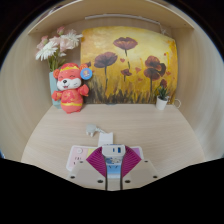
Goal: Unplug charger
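A white charger block (113,151) with blue ports on its face sits between my magenta pads (97,160). Both pads press on its sides, so my gripper (113,158) is shut on it. A white power strip (77,158) lies flat on the light wooden table (150,130), just left of the fingers and partly hidden under them. I cannot tell whether the charger's prongs are still in the strip. A small white piece with a thin cable (100,135) lies on the table just beyond the charger.
At the back of the table, a red and orange plush toy (69,88) sits against a vase of pale flowers (56,46). A painting of poppies (128,65) stands behind them. A small potted plant (161,97) is at the back right.
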`<act>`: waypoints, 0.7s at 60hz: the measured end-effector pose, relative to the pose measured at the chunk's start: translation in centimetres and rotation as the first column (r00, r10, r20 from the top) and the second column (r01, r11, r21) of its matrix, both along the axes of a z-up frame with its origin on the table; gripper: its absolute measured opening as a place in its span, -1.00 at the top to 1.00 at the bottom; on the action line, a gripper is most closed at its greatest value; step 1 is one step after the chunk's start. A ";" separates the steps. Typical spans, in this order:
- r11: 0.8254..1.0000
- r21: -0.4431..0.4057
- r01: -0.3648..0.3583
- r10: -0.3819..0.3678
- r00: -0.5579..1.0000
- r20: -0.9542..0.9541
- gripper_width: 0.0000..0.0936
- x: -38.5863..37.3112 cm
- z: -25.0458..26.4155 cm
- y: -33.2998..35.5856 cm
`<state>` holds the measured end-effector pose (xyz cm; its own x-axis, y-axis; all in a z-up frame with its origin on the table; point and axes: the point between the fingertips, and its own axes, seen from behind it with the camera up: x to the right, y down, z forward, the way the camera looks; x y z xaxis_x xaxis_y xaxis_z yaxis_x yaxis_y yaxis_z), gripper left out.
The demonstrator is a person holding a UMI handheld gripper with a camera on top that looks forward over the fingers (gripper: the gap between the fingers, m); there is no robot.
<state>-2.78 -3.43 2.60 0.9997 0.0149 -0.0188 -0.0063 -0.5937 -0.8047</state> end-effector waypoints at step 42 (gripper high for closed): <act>0.997 -0.043 0.064 -0.067 0.995 -0.068 0.69 15.4 2.9 -0.2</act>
